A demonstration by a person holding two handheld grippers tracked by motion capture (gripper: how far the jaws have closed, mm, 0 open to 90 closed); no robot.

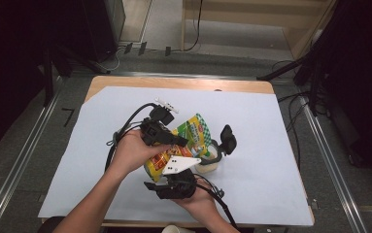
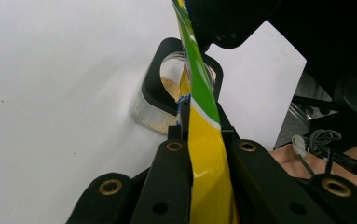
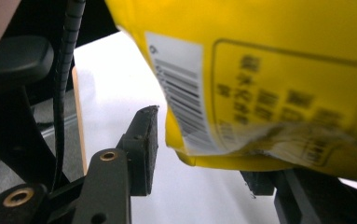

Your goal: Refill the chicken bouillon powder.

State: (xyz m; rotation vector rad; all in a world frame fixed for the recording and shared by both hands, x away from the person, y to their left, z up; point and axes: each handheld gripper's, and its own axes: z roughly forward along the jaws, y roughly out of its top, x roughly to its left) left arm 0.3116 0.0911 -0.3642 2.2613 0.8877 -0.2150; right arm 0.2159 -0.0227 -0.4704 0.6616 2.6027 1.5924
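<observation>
While the left gripper [image 2: 203, 133] is clamped tight on the thin edge of a yellow-and-green snack bag [image 2: 204, 140], its jaws pinch the foil flat between the pads. That bag [image 1: 183, 143] is held tilted over a clear jar [image 1: 208, 162], whose open mouth [image 2: 185, 77] lies just beyond the bag's upper edge, with pale crumbs resting against the inner wall. Nearer the person than the jar, the right gripper [image 3: 204, 154] stands under the bag's bottom corner, jaws parted; the left pad [image 3: 146, 149] is clear of the foil, and whether the far pad touches cannot be told. Beside the jar, on its far side from the left gripper, a black lid [image 1: 228, 138] stands raised. Under the jar lies a white sheet [image 1: 271, 145] covering the wooden table [image 1: 174, 82].
</observation>
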